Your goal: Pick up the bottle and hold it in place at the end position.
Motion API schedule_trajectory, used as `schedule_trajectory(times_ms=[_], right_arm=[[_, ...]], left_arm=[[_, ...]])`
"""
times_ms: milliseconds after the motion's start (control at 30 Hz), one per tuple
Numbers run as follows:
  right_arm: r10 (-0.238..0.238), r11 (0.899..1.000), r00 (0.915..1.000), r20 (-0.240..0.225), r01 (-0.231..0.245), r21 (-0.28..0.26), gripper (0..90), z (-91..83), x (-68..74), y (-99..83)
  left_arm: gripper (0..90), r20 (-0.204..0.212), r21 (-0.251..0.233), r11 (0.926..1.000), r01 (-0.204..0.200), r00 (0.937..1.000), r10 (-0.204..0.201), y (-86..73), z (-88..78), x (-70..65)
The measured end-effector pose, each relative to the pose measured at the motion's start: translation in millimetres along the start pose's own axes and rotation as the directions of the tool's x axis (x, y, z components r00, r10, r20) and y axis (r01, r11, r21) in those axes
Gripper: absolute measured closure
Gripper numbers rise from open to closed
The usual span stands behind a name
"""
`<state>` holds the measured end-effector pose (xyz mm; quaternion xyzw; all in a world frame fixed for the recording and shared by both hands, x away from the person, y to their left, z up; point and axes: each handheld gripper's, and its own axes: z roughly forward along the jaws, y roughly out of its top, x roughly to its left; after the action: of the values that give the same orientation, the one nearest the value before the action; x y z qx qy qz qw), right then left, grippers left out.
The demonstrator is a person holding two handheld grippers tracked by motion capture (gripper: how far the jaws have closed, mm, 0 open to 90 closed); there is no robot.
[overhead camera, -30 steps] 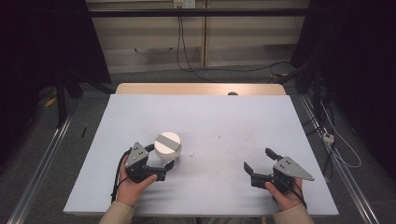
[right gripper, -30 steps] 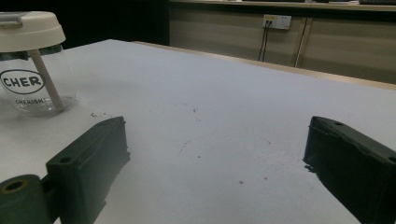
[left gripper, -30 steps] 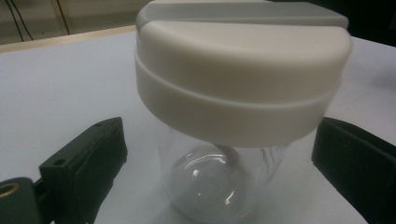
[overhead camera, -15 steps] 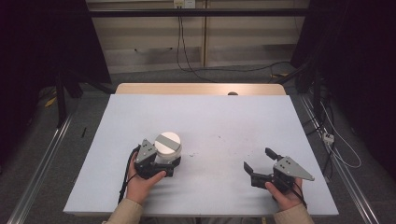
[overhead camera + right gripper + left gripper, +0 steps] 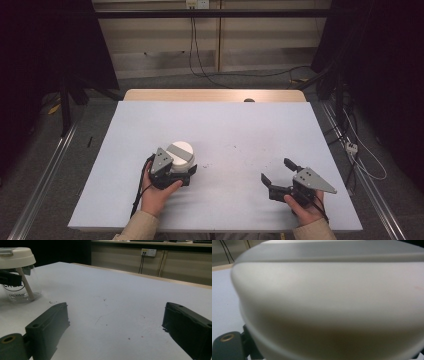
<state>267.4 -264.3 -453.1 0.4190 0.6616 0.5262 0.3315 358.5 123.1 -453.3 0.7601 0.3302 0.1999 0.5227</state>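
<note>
Jaws of the left gripper [image 5: 186,170] have just been closing around the jar [image 5: 180,154], just under its white lid [image 5: 15,256]; contact cannot be confirmed. Right gripper [image 5: 279,176] stands wide, empty, well apart. Glass body: rigid, slippery, fragile, so grip below the lid

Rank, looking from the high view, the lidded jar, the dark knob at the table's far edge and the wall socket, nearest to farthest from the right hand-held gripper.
1. Lidded jar: to its left, at the left hand-held gripper.
2. Dark knob: table's far edge.
3. Wall socket: back wall, top.
Measured from the right hand-held gripper.
</note>
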Motion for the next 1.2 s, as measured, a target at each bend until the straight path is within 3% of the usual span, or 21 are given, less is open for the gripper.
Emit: schedule_trajectory(times_ms=[533, 667, 833, 1200], right_arm=[[0.001, 1.0, 1.0, 0.0, -0.001, -0.004, 6.3, -0.4, 0.2, 0.5], [0.001, 1.0, 1.0, 0.0, -0.001, -0.005, 6.4, -0.5, -0.1, 0.5], [0.002, 1.0, 1.0, 0.002, -0.002, -0.006, 6.4, -0.5, -0.1, 0.7], [0.001, 1.0, 1.0, -0.004, -0.001, -0.007, 6.4, -0.4, 0.0, 0.6]], left_arm=[[18.2, -0.02, -0.017, 0.9988, -0.045, 0.9988, 0.045, 1.4, -1.4, 1.1], [18.3, -0.001, -0.024, 0.9981, -0.057, 0.9984, 0.057, 3.5, -0.6, 0.2], [18.3, 0.019, -0.047, 0.9986, -0.027, 0.9994, 0.028, 7.5, 2.9, 0.7], [18.4, 0.055, -0.056, 0.9971, -0.051, 0.997, 0.054, 18.7, 13.7, -0.5]])
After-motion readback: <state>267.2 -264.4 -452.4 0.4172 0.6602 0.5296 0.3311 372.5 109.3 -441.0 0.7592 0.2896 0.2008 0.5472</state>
